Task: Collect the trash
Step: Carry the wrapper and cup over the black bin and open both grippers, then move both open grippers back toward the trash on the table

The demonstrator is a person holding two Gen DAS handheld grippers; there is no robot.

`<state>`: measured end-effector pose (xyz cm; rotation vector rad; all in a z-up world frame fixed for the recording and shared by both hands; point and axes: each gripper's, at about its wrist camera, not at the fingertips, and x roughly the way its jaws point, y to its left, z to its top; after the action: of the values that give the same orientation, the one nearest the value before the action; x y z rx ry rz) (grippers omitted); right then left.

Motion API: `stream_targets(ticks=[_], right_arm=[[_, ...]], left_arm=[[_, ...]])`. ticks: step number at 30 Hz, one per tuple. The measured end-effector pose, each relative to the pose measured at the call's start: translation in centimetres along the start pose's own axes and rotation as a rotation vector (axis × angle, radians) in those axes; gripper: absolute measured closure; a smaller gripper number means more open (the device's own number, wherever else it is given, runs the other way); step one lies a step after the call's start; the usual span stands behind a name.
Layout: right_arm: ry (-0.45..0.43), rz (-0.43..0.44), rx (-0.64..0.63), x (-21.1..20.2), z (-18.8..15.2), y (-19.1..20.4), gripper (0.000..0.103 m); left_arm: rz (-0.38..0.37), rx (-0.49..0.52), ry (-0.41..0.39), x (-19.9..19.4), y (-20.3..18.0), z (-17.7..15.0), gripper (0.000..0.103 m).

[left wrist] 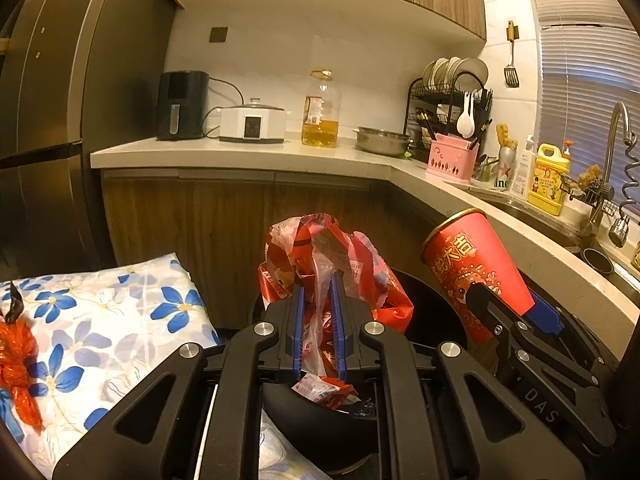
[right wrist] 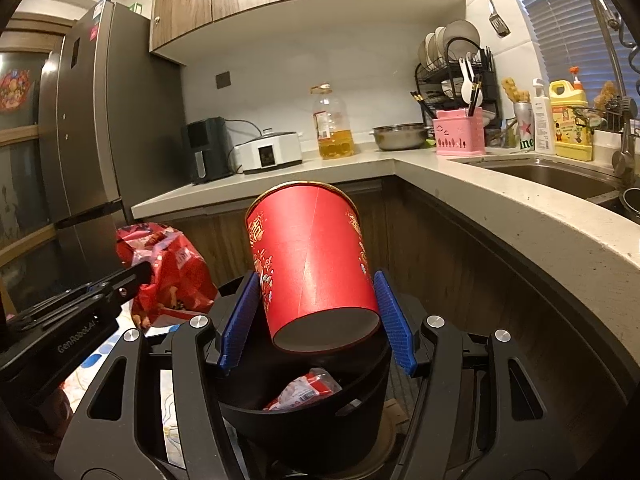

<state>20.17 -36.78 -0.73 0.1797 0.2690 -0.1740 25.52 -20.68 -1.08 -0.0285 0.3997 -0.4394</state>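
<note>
Left gripper [left wrist: 317, 280] is clamping a crumpled red and clear plastic wrapper bag [left wrist: 328, 256], its blue pads [left wrist: 298, 328] pressing in on the bag's clear middle; the bag is hanging directly above the black trash bin [left wrist: 320, 420]. Right gripper [right wrist: 316, 312] is gripping a red paper cup [right wrist: 312, 256] by its lower body, blue pads [right wrist: 240, 312] sitting against both sides of the cup, which is tilting with its open gold rim pointing up and away and its dark base facing the camera. The cup is hanging over the same bin [right wrist: 304, 412], just beside the bag. A small red and white packet [right wrist: 304, 392] is lying inside the bin. A floral blue and white cloth [left wrist: 100, 320] is lying to the left of the bin, with a piece of orange-red mesh [left wrist: 16, 360] resting on it. The kitchen counter [right wrist: 520, 216] is curving behind and to the right of the bin.
</note>
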Motion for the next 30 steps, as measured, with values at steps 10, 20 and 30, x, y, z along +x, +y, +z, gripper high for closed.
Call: stream_targets(ticks=[10,20,30], right_arm=[[0.042,0.009,-0.006,2.0,-0.6,-0.1,0.042],[0.061,-0.036,0.017,2.2,-1.3,-1.0,0.033],[0.063,-0.057,-0.012,0.4,-1.5,0.3,0.021]], left_arm=[[0.004,-0.008,0.046,1.6,0.6,-0.7,0.070],[0.042,-0.056,0.040,1.1,2.5,-1.0,0.038],[0.141,-0.077,0.015,-2.1,4.2,-1.9,0.017]])
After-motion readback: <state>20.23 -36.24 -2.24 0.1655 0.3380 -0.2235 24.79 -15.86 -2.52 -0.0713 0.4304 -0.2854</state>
